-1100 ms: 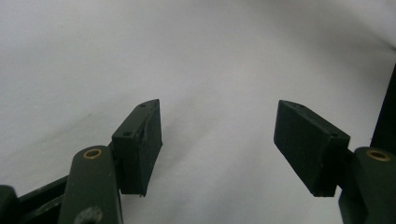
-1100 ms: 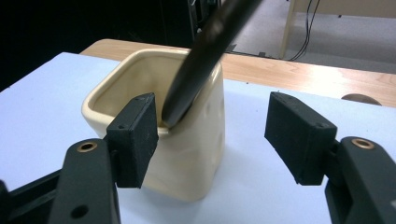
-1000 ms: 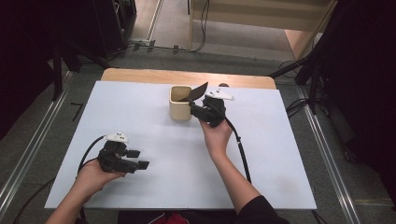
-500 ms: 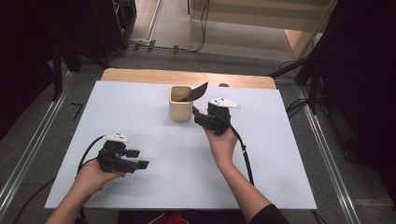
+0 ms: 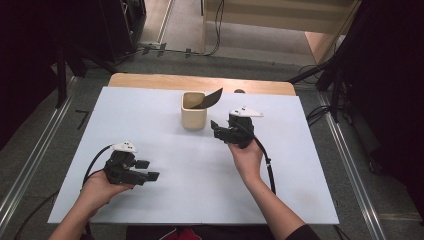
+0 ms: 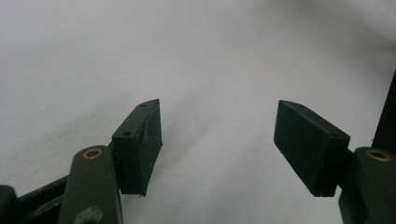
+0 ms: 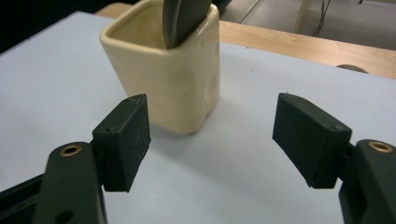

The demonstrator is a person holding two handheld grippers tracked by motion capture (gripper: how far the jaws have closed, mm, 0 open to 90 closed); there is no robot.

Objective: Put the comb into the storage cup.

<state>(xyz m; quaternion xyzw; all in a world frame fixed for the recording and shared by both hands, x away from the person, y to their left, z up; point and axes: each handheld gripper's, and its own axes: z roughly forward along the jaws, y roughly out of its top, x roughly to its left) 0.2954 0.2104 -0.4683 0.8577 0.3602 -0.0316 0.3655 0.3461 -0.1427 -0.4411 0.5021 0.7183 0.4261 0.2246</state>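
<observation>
Near the table's point(image 5: 300, 200) front left corner, the left tongs point(image 5: 150, 171) rest low over the white surface, released, their jaws well apart with nothing between them. Toward the middle of the far edge stands a cream square cup point(image 5: 193, 111), upright, its mouth facing up. A dark spatula point(image 5: 210, 98) stands in it, its long axis leaning up and away toward the far right corner, the flat blade end highest and poking over the cup's right rim. Just right of the cup, apart from it, the right tongs point(image 5: 216, 129) point left at it; their jaws have just been opening and are released, nothing between them.
</observation>
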